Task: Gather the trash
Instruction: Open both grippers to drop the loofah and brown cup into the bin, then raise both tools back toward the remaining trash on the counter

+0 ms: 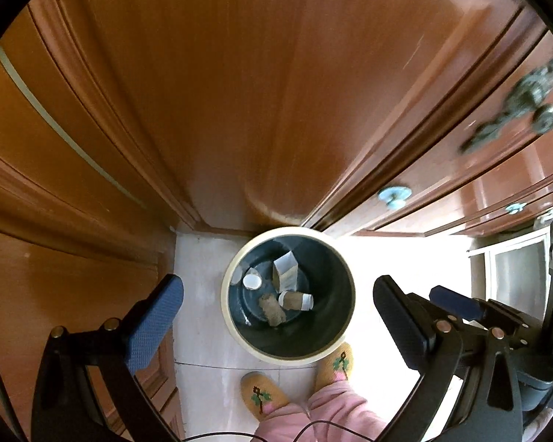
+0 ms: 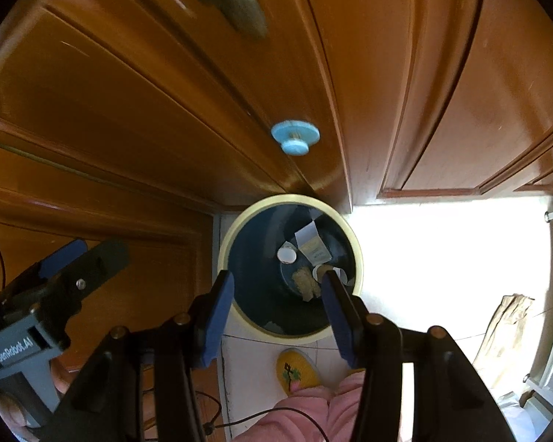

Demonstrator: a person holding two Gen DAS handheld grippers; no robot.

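Trash bin (image 1: 344,258) stands on pale tiled floor (image 1: 202,269) against wooden cabinets (image 1: 239,92).

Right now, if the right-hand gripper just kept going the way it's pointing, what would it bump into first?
Probably nothing until the trash bin. The right gripper, its fingers open and empty, aims down into the bin's open mouth, so it would likely meet the trash lying at the bottom first, though depth is hard to judge.
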